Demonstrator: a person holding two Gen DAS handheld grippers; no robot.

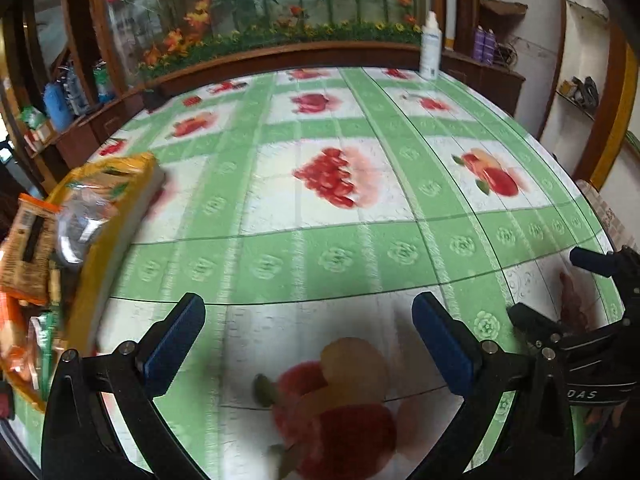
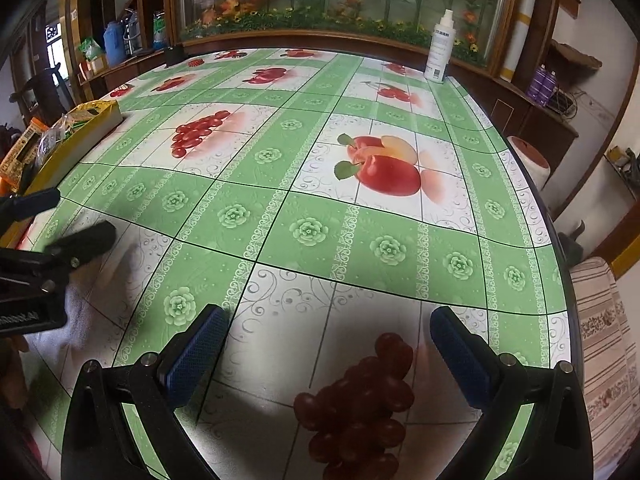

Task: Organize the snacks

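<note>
Both tongs, left tongs (image 1: pixel 308 344) and right tongs (image 2: pixel 328 348), gape wide over the table (image 2: pixel 320 208); snack box (image 1: pixel 116 216) at nine o'clock.

Little can be read. In the left wrist view, the letters "DAS" stand in pale print on the black body of the right gripper (image 1: pixel 560 292) — the start of the word is cut off. The white spray bottle (image 2: pixel 440 46) at the table's far edge carries a printed label, too small to make out. The snack packets (image 1: pixel 30 240) in the yellow box (image 1: pixel 116 240) bear print, but blurred.
</note>
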